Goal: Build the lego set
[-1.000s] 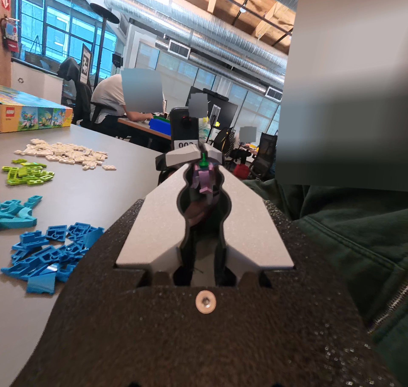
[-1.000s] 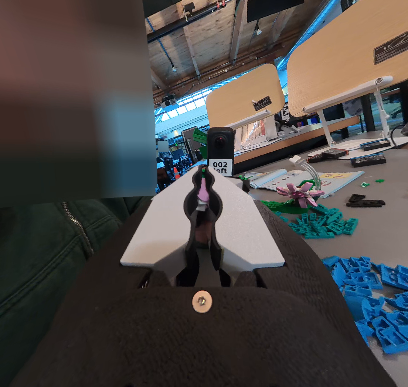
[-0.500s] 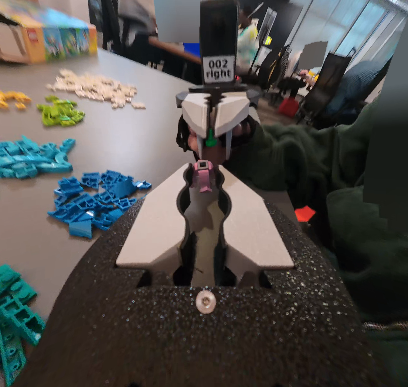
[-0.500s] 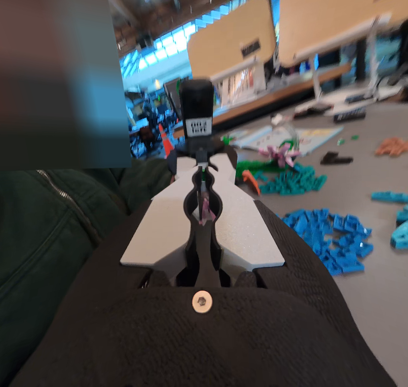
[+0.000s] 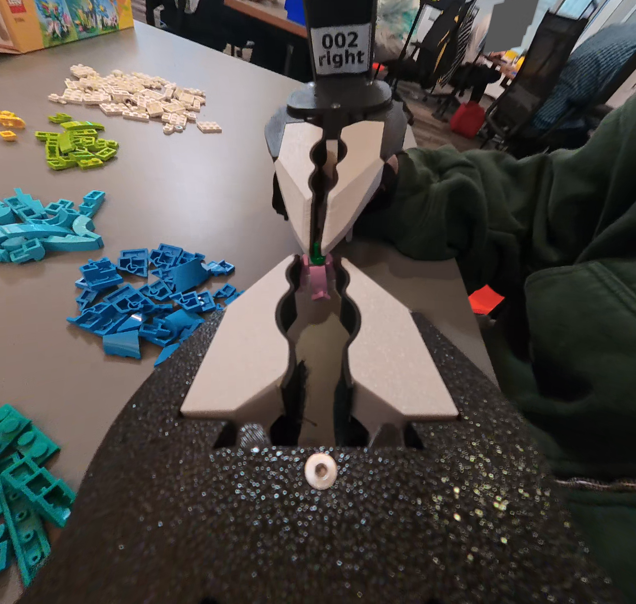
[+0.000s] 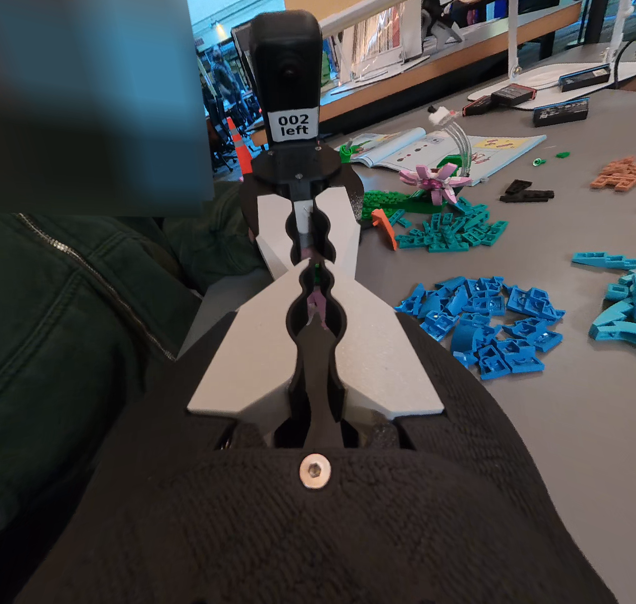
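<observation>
My left gripper is shut on a small pink lego piece. My right gripper faces it tip to tip and is shut on a small green piece. The green piece touches the top of the pink piece. In the right wrist view my right gripper holds the green piece, a pink part shows in the gap between its fingers, and the left gripper stands opposite. Both are held above the grey table.
Sorted piles lie on the table: white, lime, light blue, blue, teal. A lego box stands at the back. A pink flower build, an open booklet and black pieces lie farther off. A green sleeve is close. My left and right fingertips are right by each other.
Both grippers have tilted down toward the table. Half a second ago the green and pink pieces were apart; now they touch tip to tip.
</observation>
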